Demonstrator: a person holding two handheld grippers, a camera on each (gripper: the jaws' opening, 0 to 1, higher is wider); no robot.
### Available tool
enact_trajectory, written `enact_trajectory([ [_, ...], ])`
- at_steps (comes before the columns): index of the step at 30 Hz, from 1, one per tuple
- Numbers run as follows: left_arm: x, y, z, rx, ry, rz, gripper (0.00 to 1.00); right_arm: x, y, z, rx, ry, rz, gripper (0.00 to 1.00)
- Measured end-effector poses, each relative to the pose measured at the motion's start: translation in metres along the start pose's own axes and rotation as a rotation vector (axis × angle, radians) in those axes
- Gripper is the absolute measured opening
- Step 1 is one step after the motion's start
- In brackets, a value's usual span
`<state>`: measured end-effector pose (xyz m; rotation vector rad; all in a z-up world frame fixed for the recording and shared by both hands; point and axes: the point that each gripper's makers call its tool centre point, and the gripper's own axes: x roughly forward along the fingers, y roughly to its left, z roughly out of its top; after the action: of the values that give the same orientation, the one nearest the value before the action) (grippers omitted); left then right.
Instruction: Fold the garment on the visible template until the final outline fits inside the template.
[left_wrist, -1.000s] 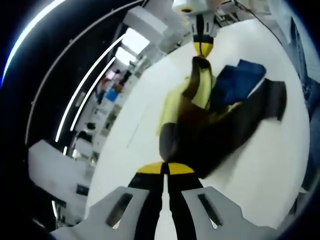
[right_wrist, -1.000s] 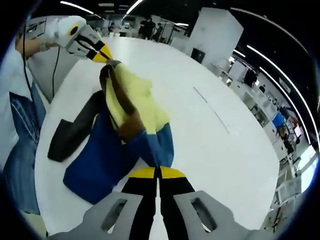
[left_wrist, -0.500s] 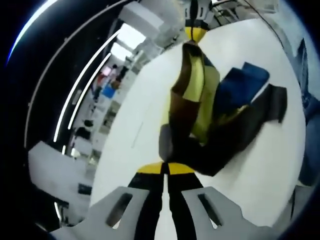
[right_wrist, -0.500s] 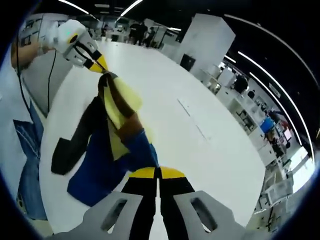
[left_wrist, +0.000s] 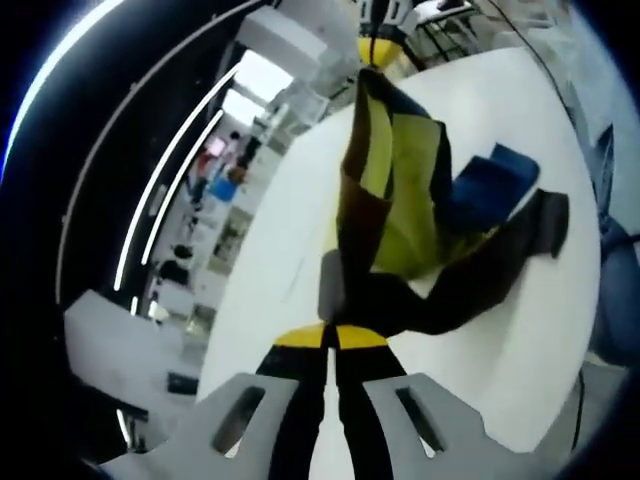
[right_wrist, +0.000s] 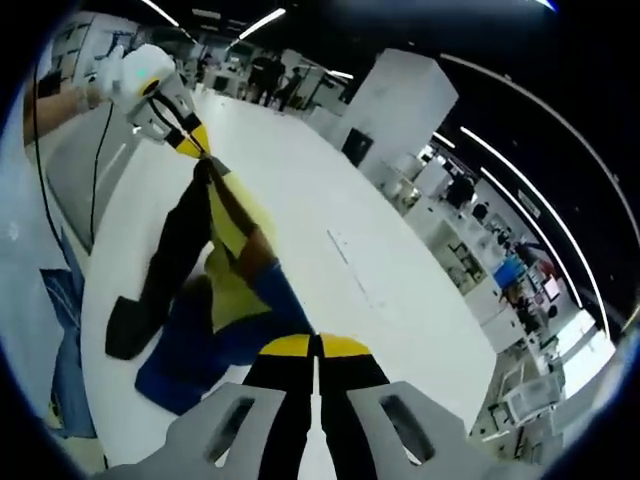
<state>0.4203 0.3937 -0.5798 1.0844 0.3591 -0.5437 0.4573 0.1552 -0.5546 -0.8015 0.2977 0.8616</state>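
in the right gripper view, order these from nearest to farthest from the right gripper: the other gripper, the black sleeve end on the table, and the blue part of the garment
1. Blue part of the garment, right at the right gripper, which grips it.
2. Black sleeve end, lying on the table, off to the left.
3. Left gripper, farthest, upper left, holding the garment's far end.

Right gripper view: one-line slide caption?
Both grippers hold the yellow, blue and black garment stretched above the white table.

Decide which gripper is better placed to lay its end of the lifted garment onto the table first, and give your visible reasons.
Probably the right gripper: its end of the garment hangs near the blue part resting on the white table. The left gripper holds the opposite end lifted clear, so it likely follows.
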Motion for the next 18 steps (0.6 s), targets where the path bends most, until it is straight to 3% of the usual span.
enact_trajectory([
  [18, -0.023, 0.025, 0.016, 0.050, -0.011, 0.024, 0.00, -0.033, -0.021, 0.038, -0.070, -0.042, -0.069, 0.01],
])
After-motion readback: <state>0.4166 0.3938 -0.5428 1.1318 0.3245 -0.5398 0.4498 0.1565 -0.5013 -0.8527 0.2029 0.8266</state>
